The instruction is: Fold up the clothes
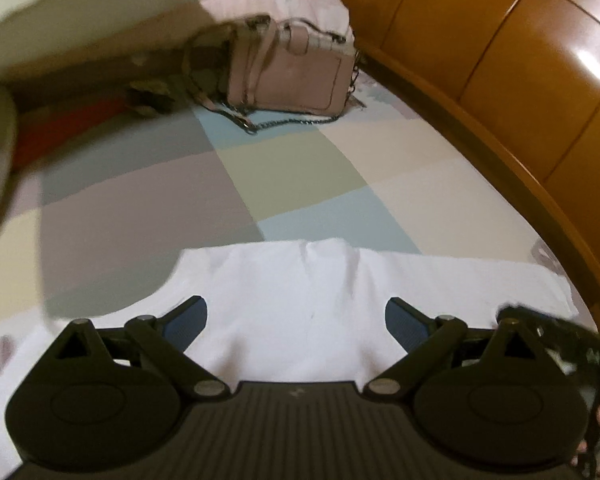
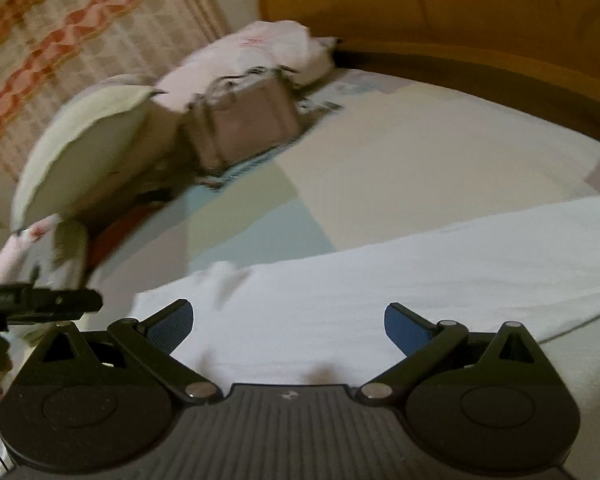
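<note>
Nearest in the left wrist view, the left gripper (image 1: 296,314) has its blue-padded fingers spread wide with nothing between them, poised over a white garment (image 1: 300,304). The right gripper (image 2: 288,322) is likewise spread and holds nothing, above the same white cloth (image 2: 380,292).

The garment lies flat on the patchwork bedsheet (image 1: 292,168), near the foot of both views. Its far edge runs fairly straight from left to right, with two soft creases rising near the middle in the left view. It looks spread out in a broad band; whether that band is a single layer or already doubled over I cannot tell, since no sleeve, collar or hem is clear. So the scene fits either a garment laid out ready for folding or one partly folded and just let go. By my judgement it is not yet a compact folded bundle, so some folding remains.

Further off on the sheet sits a pink handbag (image 1: 296,76) with a chain strap, well apart from the garment. Behind it lie a pale pillow (image 2: 260,54) and, at the far left, a cream cushion (image 2: 88,148). A wooden headboard (image 1: 500,52) bounds the right and far side.
</note>
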Available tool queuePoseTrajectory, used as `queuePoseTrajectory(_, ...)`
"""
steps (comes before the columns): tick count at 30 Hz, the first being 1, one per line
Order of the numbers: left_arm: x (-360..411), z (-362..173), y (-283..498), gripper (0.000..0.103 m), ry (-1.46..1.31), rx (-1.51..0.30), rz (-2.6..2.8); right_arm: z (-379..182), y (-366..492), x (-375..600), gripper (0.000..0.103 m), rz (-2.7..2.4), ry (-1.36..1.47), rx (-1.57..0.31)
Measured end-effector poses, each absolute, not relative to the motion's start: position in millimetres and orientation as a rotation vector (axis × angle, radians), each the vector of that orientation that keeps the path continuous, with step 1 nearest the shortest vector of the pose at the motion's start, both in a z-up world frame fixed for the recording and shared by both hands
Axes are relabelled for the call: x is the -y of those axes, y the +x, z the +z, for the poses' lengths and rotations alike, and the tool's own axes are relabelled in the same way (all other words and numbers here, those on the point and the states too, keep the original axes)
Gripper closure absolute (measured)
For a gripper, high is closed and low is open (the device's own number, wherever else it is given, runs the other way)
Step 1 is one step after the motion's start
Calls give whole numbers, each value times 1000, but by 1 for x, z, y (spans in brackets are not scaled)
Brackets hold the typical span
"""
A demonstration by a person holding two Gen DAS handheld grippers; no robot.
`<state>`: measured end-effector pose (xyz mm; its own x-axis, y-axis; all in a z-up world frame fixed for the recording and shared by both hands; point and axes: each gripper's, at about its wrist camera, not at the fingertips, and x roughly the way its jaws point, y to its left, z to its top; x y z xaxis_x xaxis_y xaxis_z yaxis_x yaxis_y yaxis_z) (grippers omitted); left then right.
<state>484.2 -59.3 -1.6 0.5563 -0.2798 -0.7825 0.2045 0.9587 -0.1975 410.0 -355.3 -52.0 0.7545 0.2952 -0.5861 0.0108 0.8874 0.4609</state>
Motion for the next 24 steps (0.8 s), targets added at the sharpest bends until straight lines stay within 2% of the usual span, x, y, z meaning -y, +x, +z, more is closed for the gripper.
queuePoseTrajectory(7,-1,32,410,6,-94,-873,-183,-20,388,318,0,314,435,-667)
queuePoseTrajectory(11,-38,14,397,7,-160,-871,-126,-13,370,297,0,410,406,-669)
queuePoseTrajectory(16,-79,-15,396,9,-221,-875,-63,-36,340,273,0,494,322,-662)
queuePoseTrajectory(19,-96,-38,416,17,-218,-890,-39,-67,325,273,0,496,430,-694)
queuePoseTrajectory(21,-106,-51,428,32,-196,-902,-25,-84,325,272,0,510,502,-738)
queuePoseTrajectory(24,-118,-66,446,42,-139,-921,-7,-86,334,266,0,496,495,-736)
